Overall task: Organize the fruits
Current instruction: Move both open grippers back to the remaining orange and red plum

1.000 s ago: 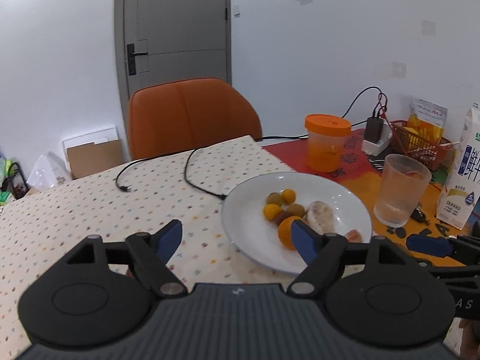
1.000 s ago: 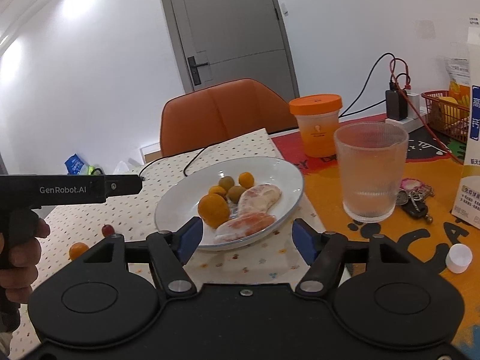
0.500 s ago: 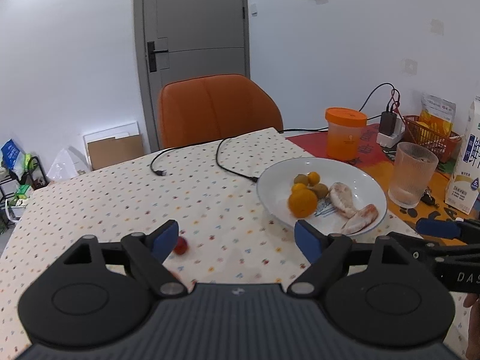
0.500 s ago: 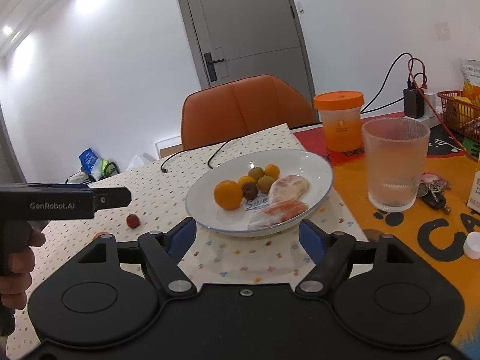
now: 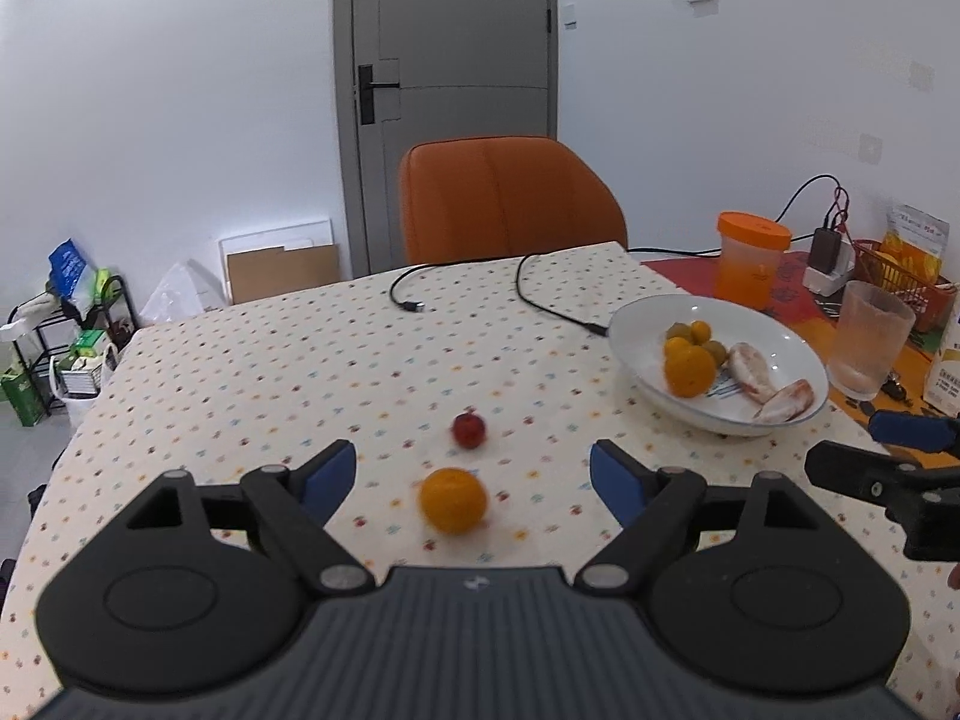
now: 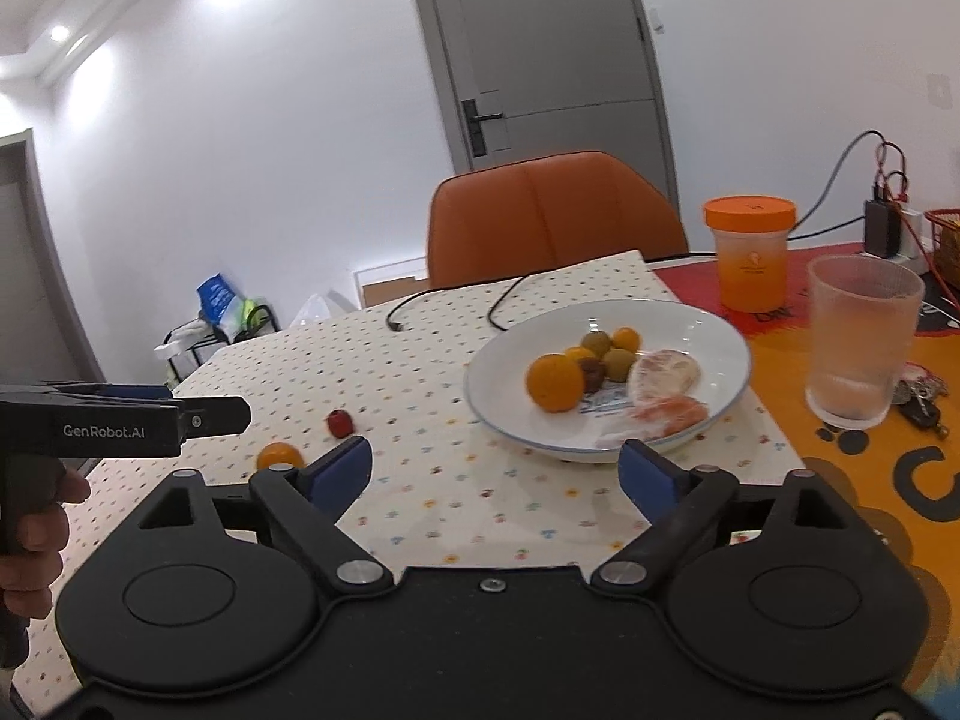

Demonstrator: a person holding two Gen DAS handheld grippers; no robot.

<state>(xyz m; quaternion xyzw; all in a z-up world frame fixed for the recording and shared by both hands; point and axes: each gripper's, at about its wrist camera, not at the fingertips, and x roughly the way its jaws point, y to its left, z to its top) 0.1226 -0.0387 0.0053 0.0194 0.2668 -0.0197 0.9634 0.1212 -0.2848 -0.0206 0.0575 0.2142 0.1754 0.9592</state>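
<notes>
A loose orange (image 5: 453, 501) lies on the dotted tablecloth, low between my left gripper's (image 5: 471, 474) open fingers and untouched by them. A small red fruit (image 5: 468, 430) sits just beyond it. To the right, the white plate (image 5: 636, 324) holds an orange (image 5: 690, 373), several small yellow and green fruits and two peeled citrus segments (image 5: 780, 402). My right gripper (image 6: 495, 465) faces the plate (image 6: 480, 396) from the near side, its jaws opening with nothing between them. The right wrist view also shows the loose orange (image 6: 279, 455) and red fruit (image 6: 339, 423) to the left.
An orange-lidded jar (image 6: 750, 258), a ribbed glass (image 6: 861, 348) and keys (image 6: 921, 399) stand right of the plate. Two black cables (image 5: 540, 300) lie on the cloth behind it. An orange chair (image 5: 510, 198) stands at the far edge, and a red basket (image 5: 906, 288) at far right.
Both views have swung left and drawn back from the plate. The loose orange and red fruit have come into view between my left fingers. My right jaws have widened.
</notes>
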